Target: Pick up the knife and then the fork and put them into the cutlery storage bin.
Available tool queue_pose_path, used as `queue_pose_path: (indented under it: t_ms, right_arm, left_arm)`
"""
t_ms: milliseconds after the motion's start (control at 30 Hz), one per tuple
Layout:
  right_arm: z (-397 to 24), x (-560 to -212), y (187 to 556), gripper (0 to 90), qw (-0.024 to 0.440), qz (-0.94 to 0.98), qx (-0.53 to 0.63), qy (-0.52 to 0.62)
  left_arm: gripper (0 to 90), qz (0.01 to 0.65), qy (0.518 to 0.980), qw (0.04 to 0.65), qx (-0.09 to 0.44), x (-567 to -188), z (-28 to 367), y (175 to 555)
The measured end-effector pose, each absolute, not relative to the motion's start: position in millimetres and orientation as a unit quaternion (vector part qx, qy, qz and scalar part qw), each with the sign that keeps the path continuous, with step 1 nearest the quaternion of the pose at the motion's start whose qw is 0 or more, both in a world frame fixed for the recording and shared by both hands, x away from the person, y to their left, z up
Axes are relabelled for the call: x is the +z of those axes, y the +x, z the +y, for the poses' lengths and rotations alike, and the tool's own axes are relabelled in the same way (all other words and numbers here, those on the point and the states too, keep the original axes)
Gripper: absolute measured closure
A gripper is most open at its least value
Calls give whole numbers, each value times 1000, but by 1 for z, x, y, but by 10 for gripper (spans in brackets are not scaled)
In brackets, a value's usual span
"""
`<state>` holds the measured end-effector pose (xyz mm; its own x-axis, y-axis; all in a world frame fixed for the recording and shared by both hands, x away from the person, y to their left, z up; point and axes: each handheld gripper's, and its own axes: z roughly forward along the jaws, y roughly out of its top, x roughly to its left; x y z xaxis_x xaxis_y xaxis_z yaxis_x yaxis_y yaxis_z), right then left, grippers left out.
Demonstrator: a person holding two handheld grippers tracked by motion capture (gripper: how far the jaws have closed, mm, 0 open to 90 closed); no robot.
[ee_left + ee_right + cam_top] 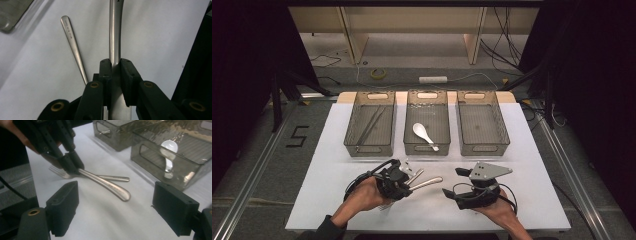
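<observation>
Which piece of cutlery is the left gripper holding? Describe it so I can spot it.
On the white table, in front of the middle bin, the left gripper clamps a steel utensil. It is the thicker, curved handle, crossing over the flat, slimmer fork lying beneath.

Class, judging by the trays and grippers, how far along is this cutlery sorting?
Done: chopsticks in the left tray, white spoon in the middle tray. In hand: the left gripper clamps a metal handle. Left: a fork on the table; the right tray looks empty.

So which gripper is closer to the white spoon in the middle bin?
Left. The left gripper sits just in front of the white spoon, clamping a metal handle; the right gripper is farther right, open.
</observation>
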<state>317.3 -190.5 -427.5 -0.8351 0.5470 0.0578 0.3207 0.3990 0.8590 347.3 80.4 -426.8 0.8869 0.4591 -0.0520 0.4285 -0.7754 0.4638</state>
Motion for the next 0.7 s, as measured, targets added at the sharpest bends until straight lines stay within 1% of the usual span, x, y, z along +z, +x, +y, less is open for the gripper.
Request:
queue_pose_path:
  t_ms: [233, 567, 700]
  right_arm:
    - [-170, -431, 314, 225, 132, 854, 452, 220]
    - [-157, -434, 311, 246, 152, 876, 421, 180]
    - [-154, -435, 312, 263, 152, 881, 415, 171]
  left_arm:
    - [794, 221, 944, 242, 26, -422, 70, 349]
    - [794, 200, 949, 245, 13, -419, 54, 346]
    - [794, 196, 949, 247, 9, -417, 50, 344]
